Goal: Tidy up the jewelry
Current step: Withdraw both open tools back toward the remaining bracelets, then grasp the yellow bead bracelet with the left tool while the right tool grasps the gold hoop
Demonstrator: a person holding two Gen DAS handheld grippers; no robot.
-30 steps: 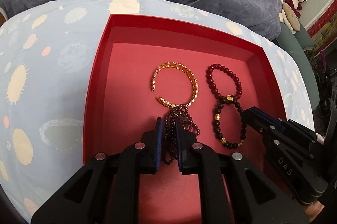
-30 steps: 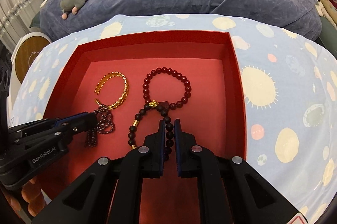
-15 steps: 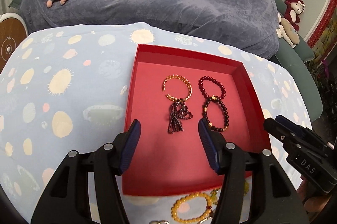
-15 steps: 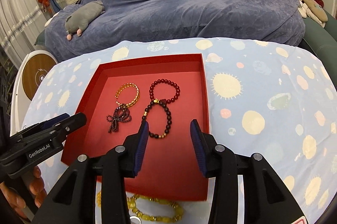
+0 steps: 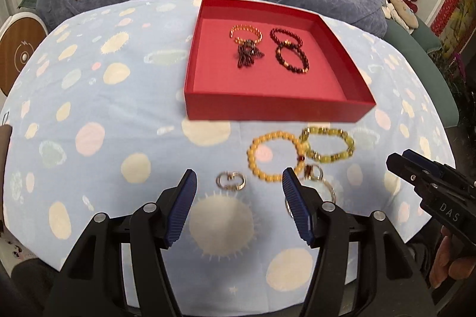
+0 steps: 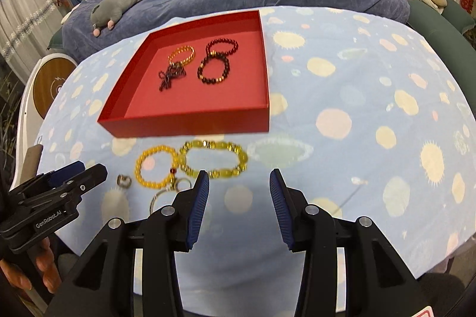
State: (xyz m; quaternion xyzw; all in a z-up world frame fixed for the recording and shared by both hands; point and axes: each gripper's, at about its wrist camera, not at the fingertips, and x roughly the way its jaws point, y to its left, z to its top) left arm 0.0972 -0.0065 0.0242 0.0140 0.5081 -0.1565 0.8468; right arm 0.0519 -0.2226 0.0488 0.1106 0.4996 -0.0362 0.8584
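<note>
Below the red tray [image 5: 276, 111], both claws stand open and empty.
Your left claw [image 5: 238, 189] and right claw [image 6: 239, 186] have just been opening. Four bracelets lie in the tray at 12 o'clock; the yellow bracelet [image 5: 275, 156], green bracelet [image 5: 328, 145] and rings [image 5: 230, 180] remain on the tabletop [image 5: 89, 108]. Touching pieces may snag and lift together.

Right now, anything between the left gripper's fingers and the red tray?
Yes, in the left wrist view: a small silver ring just ahead of the left gripper, then bare cloth up to the red tray. Jaws open, empty.
</note>
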